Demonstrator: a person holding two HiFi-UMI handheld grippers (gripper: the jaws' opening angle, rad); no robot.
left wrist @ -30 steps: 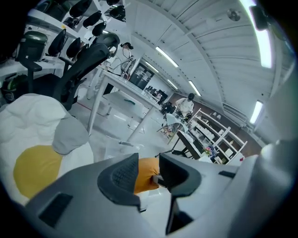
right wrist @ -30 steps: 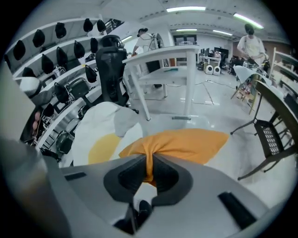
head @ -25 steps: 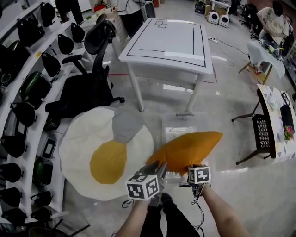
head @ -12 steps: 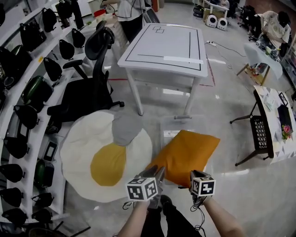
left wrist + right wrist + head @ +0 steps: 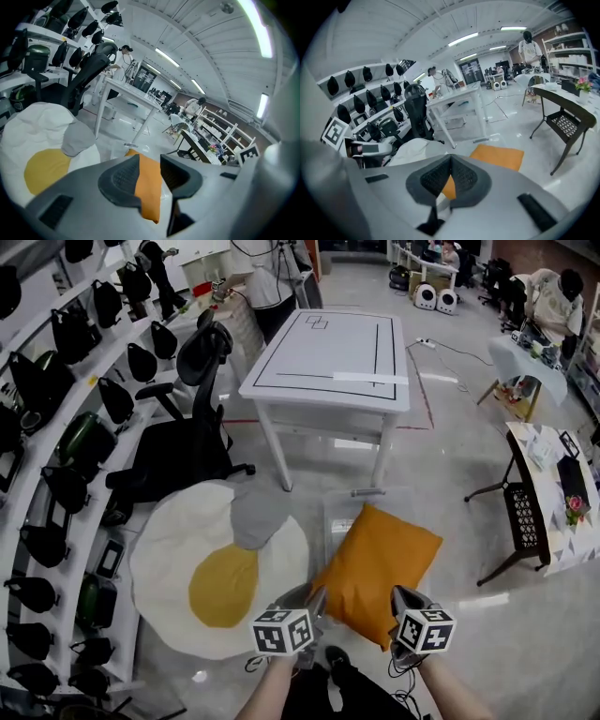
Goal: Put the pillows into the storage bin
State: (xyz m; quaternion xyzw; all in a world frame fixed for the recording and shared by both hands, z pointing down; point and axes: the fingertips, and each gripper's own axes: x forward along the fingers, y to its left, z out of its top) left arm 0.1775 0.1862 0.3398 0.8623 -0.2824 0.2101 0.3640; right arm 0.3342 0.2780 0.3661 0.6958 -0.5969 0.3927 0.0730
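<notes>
- 2 hand-held grippers are seen at the bottom of the head view, 1 in each of the person's hands, above a glossy floor.
- The left gripper (image 5: 314,599) is clamped on the near left corner of the orange pillow (image 5: 375,563). In the left gripper view, orange fabric is seen filling the gap between the 2 pads, with its tip poking back toward the camera.
- The right gripper (image 5: 401,596) is pressed together with nothing caught between its pads, its jaws having just been closed. It is held above the pillow's near right edge.
- The orange pillow is laid slantwise over the clear storage bin (image 5: 339,512), and most of the bin is covered by it. Only the far rim and the left wall are left showing. Whether the pillow is settled inside cannot be told.
- 1 grey pillow (image 5: 258,517) is seen lying on a floor cushion (image 5: 173,549) shaped like a fried egg. It is placed at the cushion's edge, just beside the bin's left wall.
- A white table (image 5: 323,352) marked with black lines is seen beyond the bin, and a black office chair (image 5: 183,446) is parked to its left.
- A small black side table (image 5: 527,512) is set well apart on the right.
</notes>
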